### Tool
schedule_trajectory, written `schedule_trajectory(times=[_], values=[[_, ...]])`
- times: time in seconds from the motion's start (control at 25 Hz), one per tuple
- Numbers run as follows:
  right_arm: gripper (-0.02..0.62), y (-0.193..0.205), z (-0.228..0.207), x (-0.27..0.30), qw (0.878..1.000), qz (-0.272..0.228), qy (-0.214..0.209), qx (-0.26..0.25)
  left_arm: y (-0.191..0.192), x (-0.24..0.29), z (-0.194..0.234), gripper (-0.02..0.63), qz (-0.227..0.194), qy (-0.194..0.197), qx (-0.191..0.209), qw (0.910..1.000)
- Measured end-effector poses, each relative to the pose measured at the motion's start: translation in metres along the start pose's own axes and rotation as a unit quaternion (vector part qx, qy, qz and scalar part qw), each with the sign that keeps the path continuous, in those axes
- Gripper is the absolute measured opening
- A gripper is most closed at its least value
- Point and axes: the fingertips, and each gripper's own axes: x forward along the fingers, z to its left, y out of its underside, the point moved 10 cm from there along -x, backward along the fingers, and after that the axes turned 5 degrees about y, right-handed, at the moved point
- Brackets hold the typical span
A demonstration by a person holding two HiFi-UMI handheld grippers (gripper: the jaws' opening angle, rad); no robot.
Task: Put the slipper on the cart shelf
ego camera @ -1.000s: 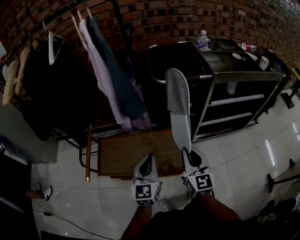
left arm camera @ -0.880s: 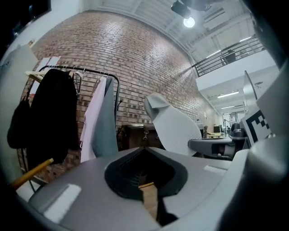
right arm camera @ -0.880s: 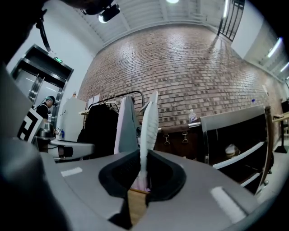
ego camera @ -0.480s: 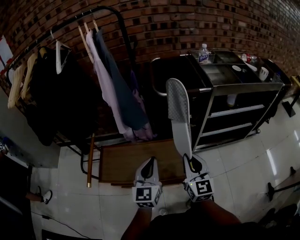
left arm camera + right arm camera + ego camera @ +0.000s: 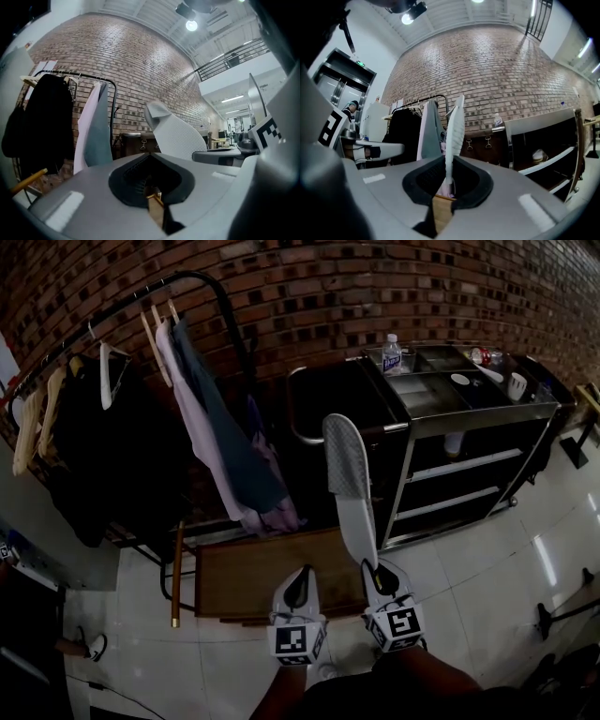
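Observation:
A long grey-and-white slipper [image 5: 345,465] stands up out of my right gripper [image 5: 373,570], whose jaws are shut on its heel end. In the right gripper view the slipper [image 5: 454,133] is seen edge-on, rising from between the jaws of the right gripper [image 5: 447,180]. The black cart [image 5: 531,410] stands ahead and to the right, with pale shelves [image 5: 466,441] behind the slipper's toe. My left gripper [image 5: 298,587] hangs beside the right one, jaws together and holding nothing. From the left gripper view the slipper [image 5: 180,138] shows to the right, beyond the left gripper [image 5: 151,161].
On the cart top stand a water bottle [image 5: 392,353] and small items. A clothes rail [image 5: 122,307] with hanging garments [image 5: 220,427] fills the left. A low wooden platform [image 5: 253,577] lies under the grippers on the pale tiled floor [image 5: 487,559].
The slipper stays gripped and upright. Both grippers sit slightly lower in the head view, and the cart top shows more fully.

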Motion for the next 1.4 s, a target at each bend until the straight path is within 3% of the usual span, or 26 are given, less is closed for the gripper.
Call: schedule_trajectory(times=[0.4, 0.84, 1.16, 1.4], values=[[0.038, 0.020, -0.062, -0.012, 1.000, 0.028, 0.013, 0.007, 0.016, 0.042, -0.040, 0.017, 0.016, 0.012, 0.002, 0.9998], [0.038, 0.056, -0.172, -0.045, 0.993, 0.120, 0.005, -0.019, 0.029, 0.124, -0.108, 0.017, 0.029, -0.007, -0.024, 0.9993], [0.038, 0.084, -0.254, -0.059, 0.984, 0.175, 0.042, 0.017, 0.060, 0.179, -0.156, 0.017, 0.063, 0.016, -0.029, 0.9975], [0.038, 0.100, -0.314, -0.029, 0.978, 0.200, 0.052, 0.041, 0.054, 0.224, -0.177, 0.017, 0.058, 0.019, -0.014, 0.9980]])
